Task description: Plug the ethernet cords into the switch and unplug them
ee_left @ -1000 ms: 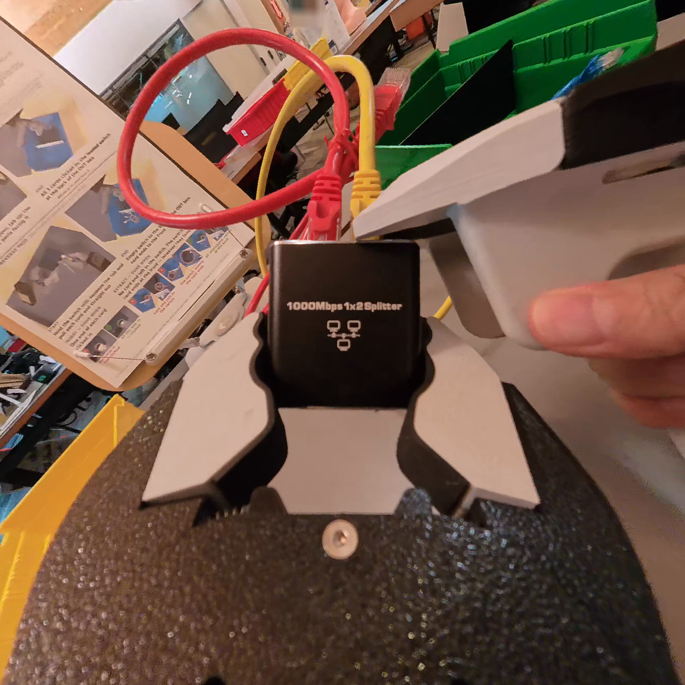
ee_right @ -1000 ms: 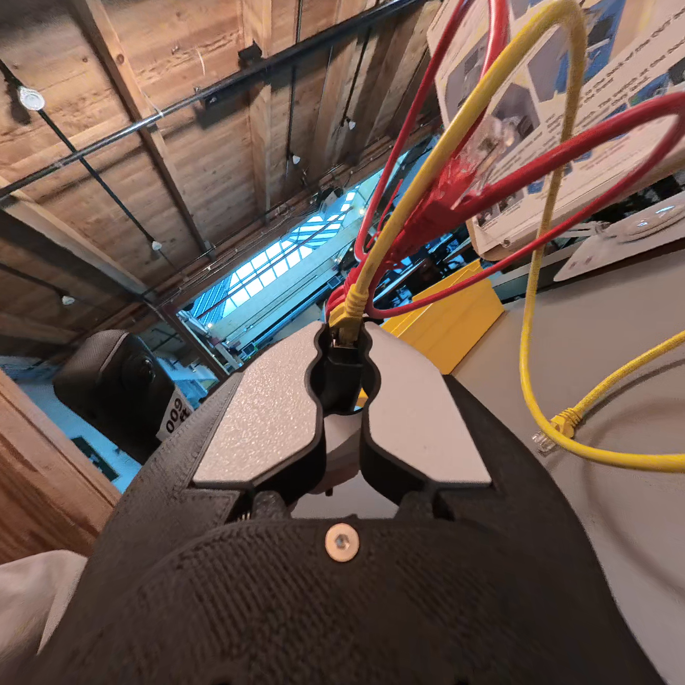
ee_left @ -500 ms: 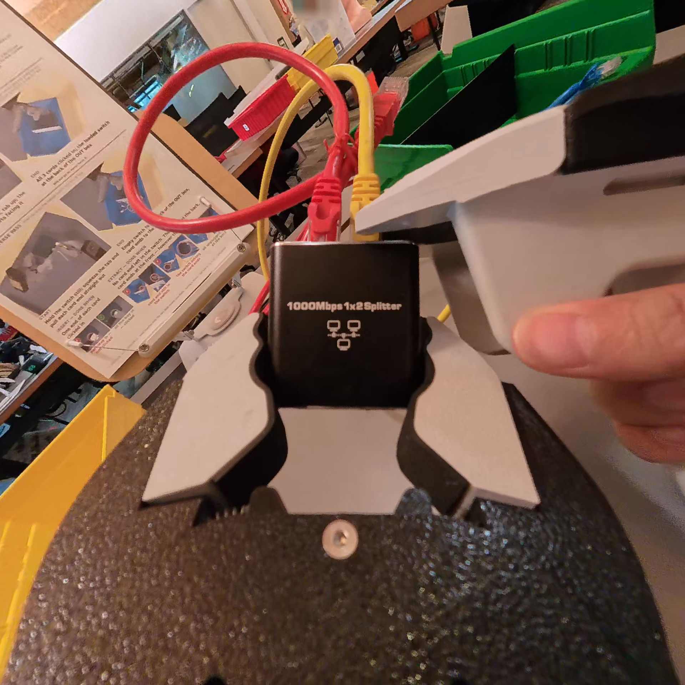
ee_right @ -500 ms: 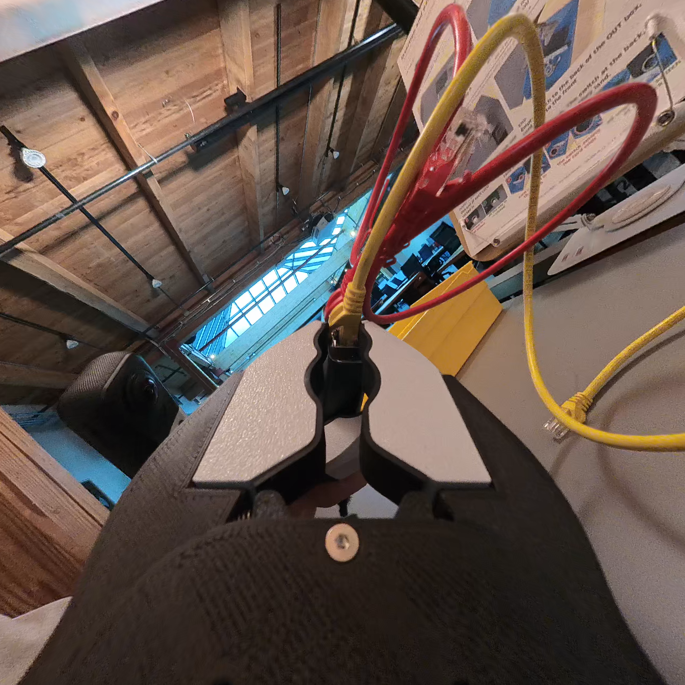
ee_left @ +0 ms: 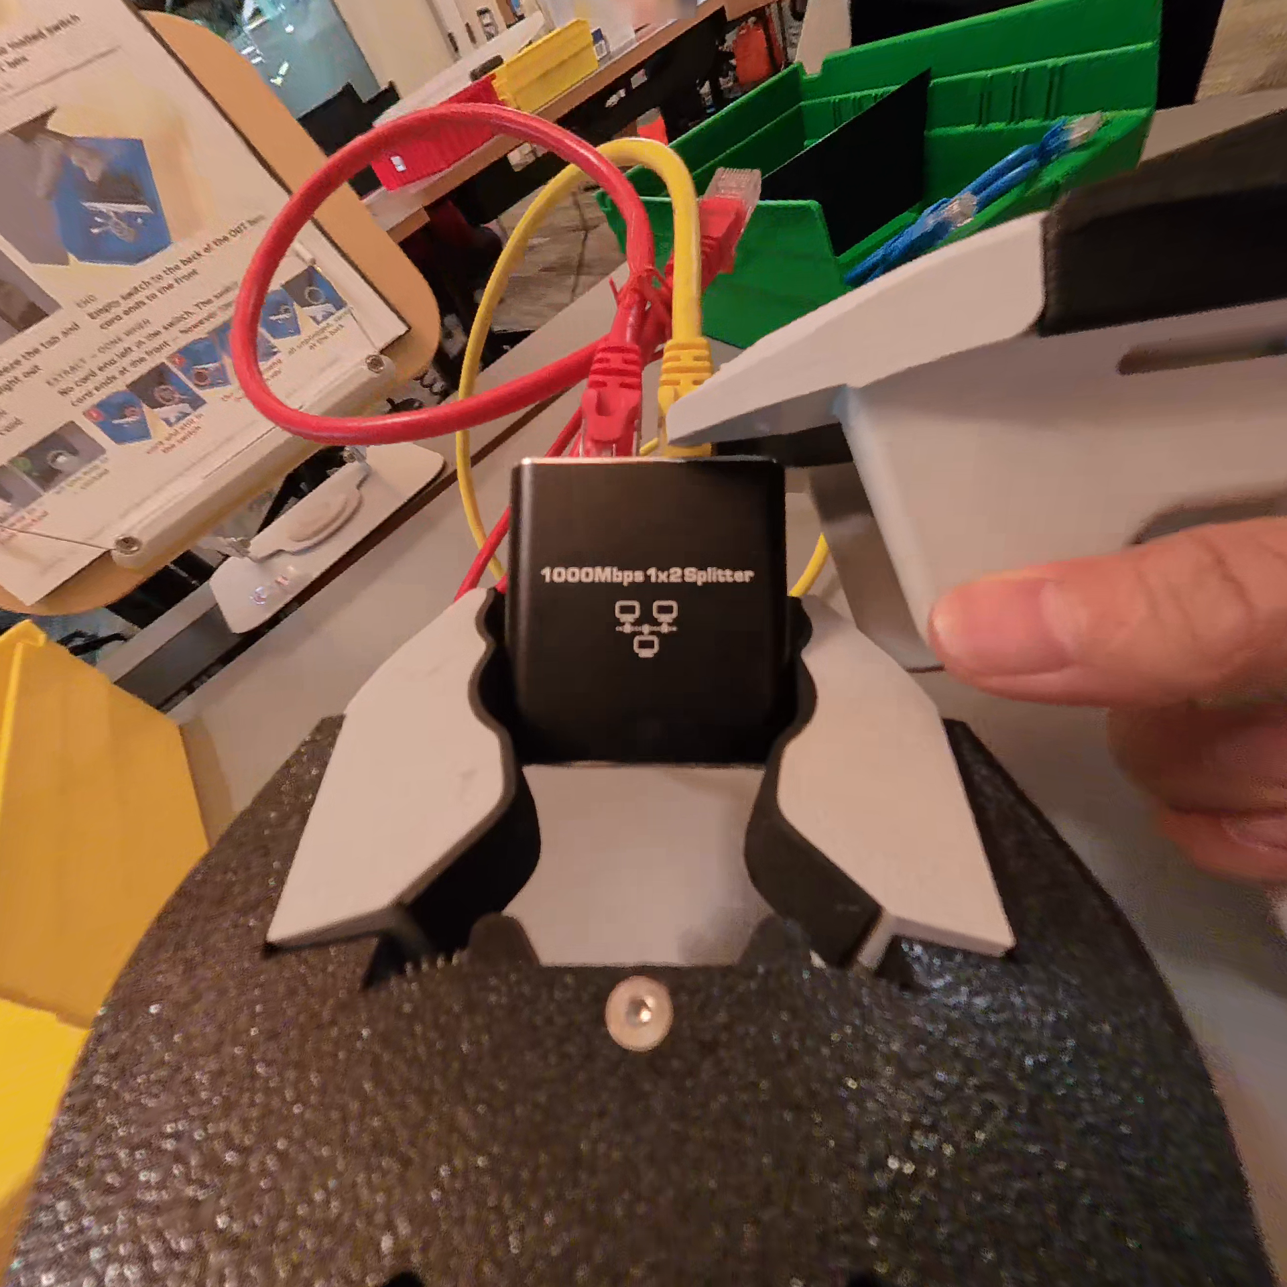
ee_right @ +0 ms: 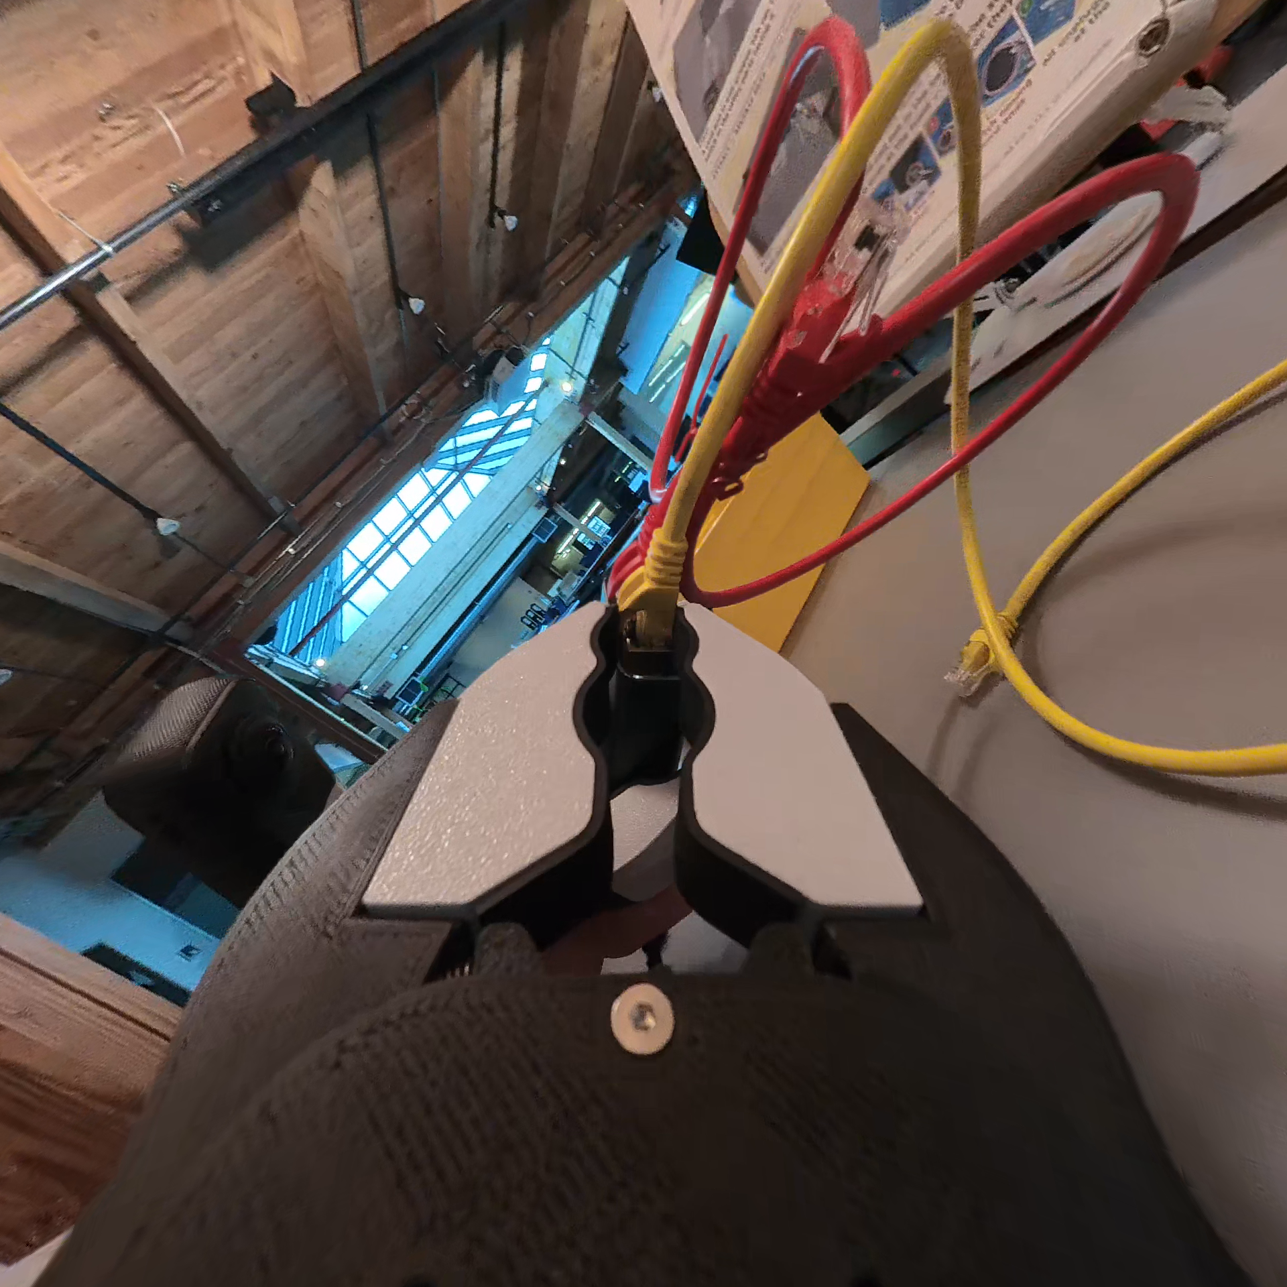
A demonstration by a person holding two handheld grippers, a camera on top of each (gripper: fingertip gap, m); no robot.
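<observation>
My left gripper (ee_left: pixel 644 627) is shut on a black switch box (ee_left: pixel 644 529) and holds it above the table. A red plug (ee_left: pixel 613 397) and a yellow plug (ee_left: pixel 686 369) sit in its far end. The red cord (ee_left: pixel 278 278) loops to the left, and its free plug (ee_left: pixel 728 202) sticks up behind. My right gripper (ee_right: pixel 648 616) comes in from the right and is shut on the yellow plug (ee_right: pixel 651 592) at the switch's edge. Its upper finger (ee_left: pixel 870 362) lies over that corner. The yellow cord's free end (ee_right: pixel 971 661) lies on the table.
A person's hand (ee_left: pixel 1149 661) holds the right gripper. A green bin (ee_left: pixel 766 278) with blue cords (ee_left: pixel 975 202) stands behind. A yellow bin (ee_left: pixel 69 801) is at the left. An instruction board (ee_left: pixel 139 313) leans at the far left. The grey table (ee_right: pixel 1114 905) lies below. My right fingertips sit around 4 centimeters from my left ones.
Both grippers have shifted together with the switch, so the board and bins slide in view. Both grips are unchanged and both plugs stay in the switch.
</observation>
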